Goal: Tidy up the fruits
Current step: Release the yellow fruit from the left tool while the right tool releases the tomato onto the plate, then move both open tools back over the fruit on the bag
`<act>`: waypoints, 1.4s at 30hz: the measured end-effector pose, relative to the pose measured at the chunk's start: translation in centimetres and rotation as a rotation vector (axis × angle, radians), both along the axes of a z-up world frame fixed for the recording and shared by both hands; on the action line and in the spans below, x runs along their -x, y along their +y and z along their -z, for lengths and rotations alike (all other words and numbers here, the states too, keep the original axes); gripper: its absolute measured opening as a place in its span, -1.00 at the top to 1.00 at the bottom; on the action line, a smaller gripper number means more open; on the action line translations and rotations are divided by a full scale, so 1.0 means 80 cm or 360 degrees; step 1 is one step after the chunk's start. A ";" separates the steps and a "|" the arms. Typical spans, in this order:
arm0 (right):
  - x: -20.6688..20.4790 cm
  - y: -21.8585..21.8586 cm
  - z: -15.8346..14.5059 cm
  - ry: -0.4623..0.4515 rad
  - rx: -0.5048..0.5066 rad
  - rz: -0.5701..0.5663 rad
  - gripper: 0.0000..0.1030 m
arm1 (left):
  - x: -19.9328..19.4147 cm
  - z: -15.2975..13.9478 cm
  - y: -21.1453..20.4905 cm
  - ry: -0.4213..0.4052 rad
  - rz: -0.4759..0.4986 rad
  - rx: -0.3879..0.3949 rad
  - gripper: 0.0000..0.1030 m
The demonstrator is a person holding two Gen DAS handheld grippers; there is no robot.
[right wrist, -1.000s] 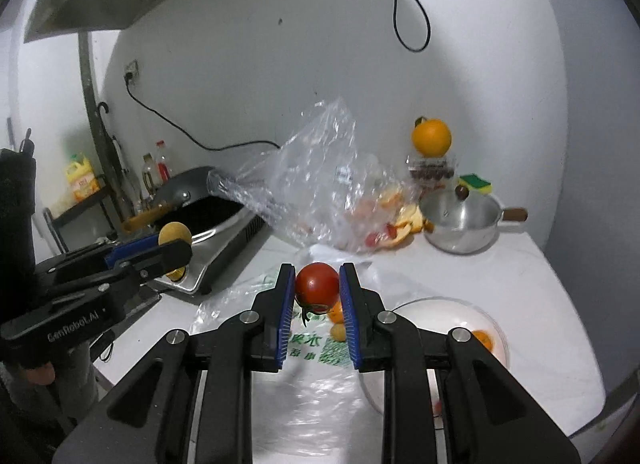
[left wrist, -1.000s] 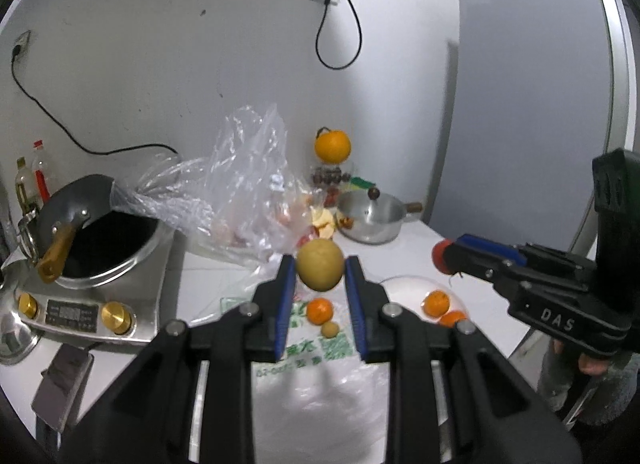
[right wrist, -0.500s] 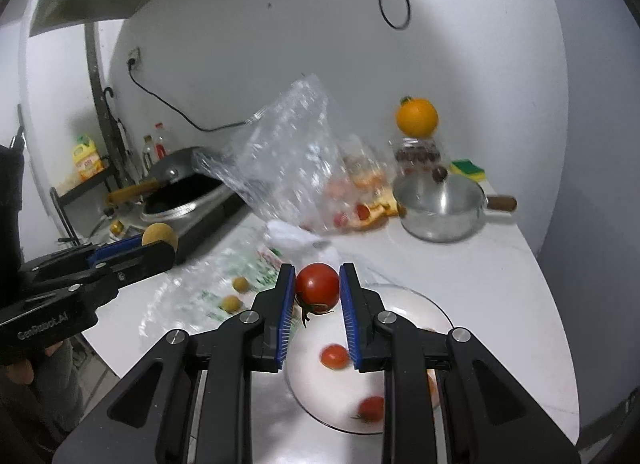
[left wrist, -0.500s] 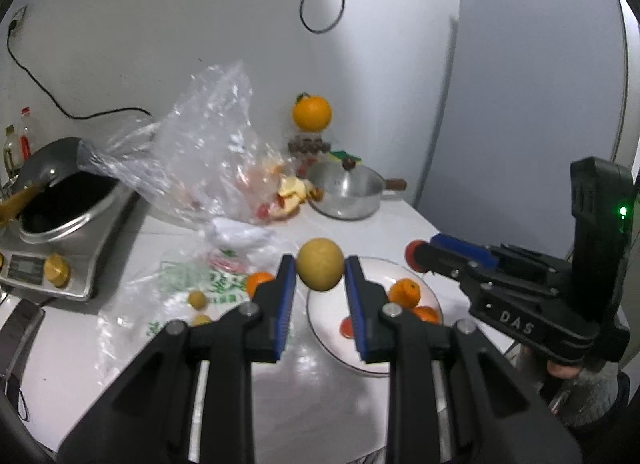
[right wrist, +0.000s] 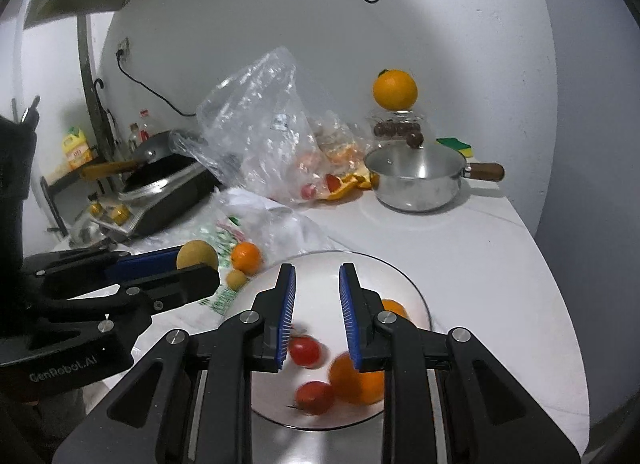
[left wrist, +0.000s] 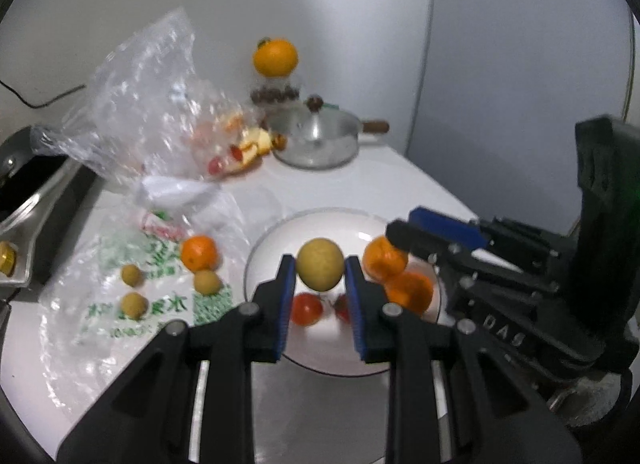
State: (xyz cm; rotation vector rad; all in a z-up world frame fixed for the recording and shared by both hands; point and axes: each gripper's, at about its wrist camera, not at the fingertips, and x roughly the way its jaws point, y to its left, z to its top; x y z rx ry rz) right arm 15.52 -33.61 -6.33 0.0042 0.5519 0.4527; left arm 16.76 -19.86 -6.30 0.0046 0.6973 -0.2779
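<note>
Though cluttered, white countertop (right wrist: 480, 264), grey wall (right wrist: 440, 23)

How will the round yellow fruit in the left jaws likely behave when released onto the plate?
The yellow fruit looks round and smooth, so it may roll on the plate. It is probably firm: the left gripper leaves no visible dent.

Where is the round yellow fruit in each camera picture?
Left wrist view: the yellow fruit sits in the middle, pinched in the left tool, over the plate.
Right wrist view: it is at the left, in the left tool, beside the plate.
Shared landmark: the big orange by the back wall.
</note>
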 end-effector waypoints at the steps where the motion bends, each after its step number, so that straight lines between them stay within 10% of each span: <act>1: -0.002 -0.003 0.004 0.0007 0.0000 0.0012 0.53 | -0.002 0.004 -0.001 0.0011 0.0006 -0.0008 0.51; 28: -0.059 0.025 0.038 0.0205 0.0086 0.0096 0.53 | -0.087 0.069 0.031 0.0292 0.0196 0.0193 0.43; 42: -0.027 0.043 0.020 0.0146 0.0181 0.0143 0.52 | -0.022 0.034 0.102 0.0108 0.0042 0.0182 -0.03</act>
